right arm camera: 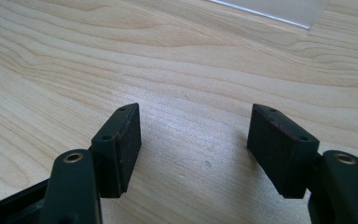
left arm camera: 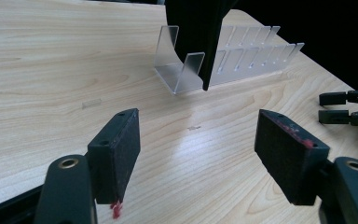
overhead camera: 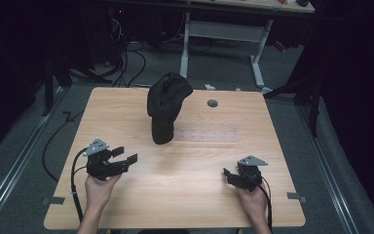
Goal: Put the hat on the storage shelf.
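Note:
A black cap (overhead camera: 167, 102) hangs over the left end of a clear slotted acrylic rack (overhead camera: 209, 132) at the middle back of the wooden table (overhead camera: 185, 195). My left gripper (overhead camera: 126, 155) rests at the front left, open, its jaws aimed toward the cap. In the left gripper view, its pads (left arm camera: 116, 154) stand wide apart with nothing between them, and the rack (left arm camera: 182, 70) and the cap (left arm camera: 200, 28) lie ahead. My right gripper (overhead camera: 227, 175) sits at the front right, open. Between its jaws (right arm camera: 193, 140) is only bare wood.
A round cable hole (overhead camera: 212, 103) sits in the table behind the rack. A corner of the rack (right arm camera: 279, 11) shows at the top of the right gripper view. The right gripper (left arm camera: 349, 109) appears at the right edge of the left gripper view. Desk legs and cables stand on the floor beyond.

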A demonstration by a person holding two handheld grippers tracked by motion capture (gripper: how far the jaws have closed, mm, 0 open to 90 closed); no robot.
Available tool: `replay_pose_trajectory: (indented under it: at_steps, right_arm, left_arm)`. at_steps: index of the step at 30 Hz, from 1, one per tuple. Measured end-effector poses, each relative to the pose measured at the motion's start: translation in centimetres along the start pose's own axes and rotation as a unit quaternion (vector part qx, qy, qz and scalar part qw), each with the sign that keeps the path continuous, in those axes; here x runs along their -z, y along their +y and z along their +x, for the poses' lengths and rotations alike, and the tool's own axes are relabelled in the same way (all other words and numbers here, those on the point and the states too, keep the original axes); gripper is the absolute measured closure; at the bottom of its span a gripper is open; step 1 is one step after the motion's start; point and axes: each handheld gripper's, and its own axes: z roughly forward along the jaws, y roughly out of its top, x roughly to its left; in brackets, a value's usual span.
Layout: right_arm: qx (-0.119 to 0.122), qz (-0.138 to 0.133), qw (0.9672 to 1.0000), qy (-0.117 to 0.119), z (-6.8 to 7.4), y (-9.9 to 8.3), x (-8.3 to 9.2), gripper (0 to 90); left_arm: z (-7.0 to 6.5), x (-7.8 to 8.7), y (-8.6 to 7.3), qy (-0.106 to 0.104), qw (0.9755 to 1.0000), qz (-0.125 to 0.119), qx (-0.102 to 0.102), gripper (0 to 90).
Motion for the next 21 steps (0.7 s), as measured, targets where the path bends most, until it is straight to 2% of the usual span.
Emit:
replay_pose_trajectory:
  at_steps: [21]
  right_arm:
    - [0.000, 0.000, 1.0000, 0.000, 0.0, 0.0, 0.0, 35.1]
  left_arm:
    - [-0.3, -0.6, -2.0, 0.001, 0.9998, 0.021, 0.006, 30.7]
